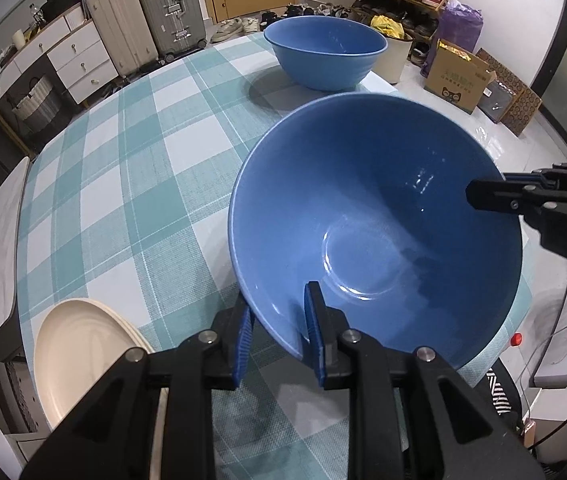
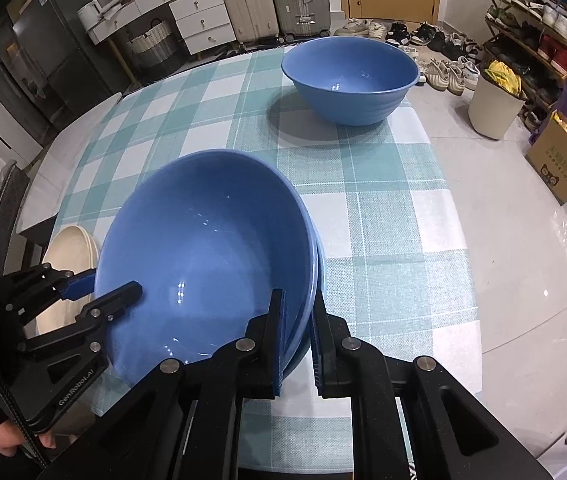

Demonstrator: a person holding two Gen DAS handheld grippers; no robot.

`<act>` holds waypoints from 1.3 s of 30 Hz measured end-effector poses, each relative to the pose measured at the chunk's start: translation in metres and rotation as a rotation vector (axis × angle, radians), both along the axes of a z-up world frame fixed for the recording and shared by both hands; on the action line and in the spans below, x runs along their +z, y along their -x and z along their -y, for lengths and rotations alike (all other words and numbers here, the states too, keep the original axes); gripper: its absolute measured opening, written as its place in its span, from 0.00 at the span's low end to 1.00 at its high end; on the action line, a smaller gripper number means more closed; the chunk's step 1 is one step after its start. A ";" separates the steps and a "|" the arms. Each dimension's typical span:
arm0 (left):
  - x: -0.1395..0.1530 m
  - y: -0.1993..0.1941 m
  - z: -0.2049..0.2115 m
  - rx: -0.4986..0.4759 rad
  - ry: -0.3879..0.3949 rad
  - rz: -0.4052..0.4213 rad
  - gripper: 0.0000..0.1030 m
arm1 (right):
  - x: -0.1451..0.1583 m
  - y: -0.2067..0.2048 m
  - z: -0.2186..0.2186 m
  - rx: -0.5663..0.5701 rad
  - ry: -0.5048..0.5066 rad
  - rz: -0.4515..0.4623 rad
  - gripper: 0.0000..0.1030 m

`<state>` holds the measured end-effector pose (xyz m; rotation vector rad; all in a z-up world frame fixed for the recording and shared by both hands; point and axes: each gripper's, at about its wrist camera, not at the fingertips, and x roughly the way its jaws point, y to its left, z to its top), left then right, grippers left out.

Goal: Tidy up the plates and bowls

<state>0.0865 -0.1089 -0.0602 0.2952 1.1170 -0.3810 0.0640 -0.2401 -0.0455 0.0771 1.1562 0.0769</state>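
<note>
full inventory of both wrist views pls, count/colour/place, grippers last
near bowl: 1 seen, blue, tilted, rim held on two opposite sides; the right wrist view hints at a second rim nested under it, cannot confirm
far bowl: 1, blue, upright, far end of table
plates: cream, stacked, at least 2, near-left table edge
tablecloth: 1, teal and white check, covers table
suitcases: 2 clear (beige, silver), more behind, far wall
drawer cabinet: 1, white, by suitcases
shoe rack: 1, wood, far right, shoes on it and on the floor nearby
bin: 1, cream, floor right of table
cardboard box: 1, brown, floor right
left gripper: black, blue pads, jaws clamping near rim
right gripper: black, blue pads, jaws clamping opposite rim
</note>
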 end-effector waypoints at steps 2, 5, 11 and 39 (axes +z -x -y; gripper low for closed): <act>-0.002 0.000 0.000 0.000 -0.007 0.002 0.22 | 0.002 0.000 -0.001 0.011 0.005 0.005 0.11; -0.005 -0.002 0.001 0.000 -0.009 -0.006 0.22 | 0.002 0.000 -0.004 0.018 0.019 0.003 0.11; -0.008 -0.006 0.001 0.001 -0.014 -0.009 0.22 | 0.002 0.000 -0.005 0.022 0.032 0.003 0.11; -0.013 -0.008 0.002 0.017 0.044 -0.043 0.32 | 0.001 -0.014 0.008 0.044 0.098 0.041 0.12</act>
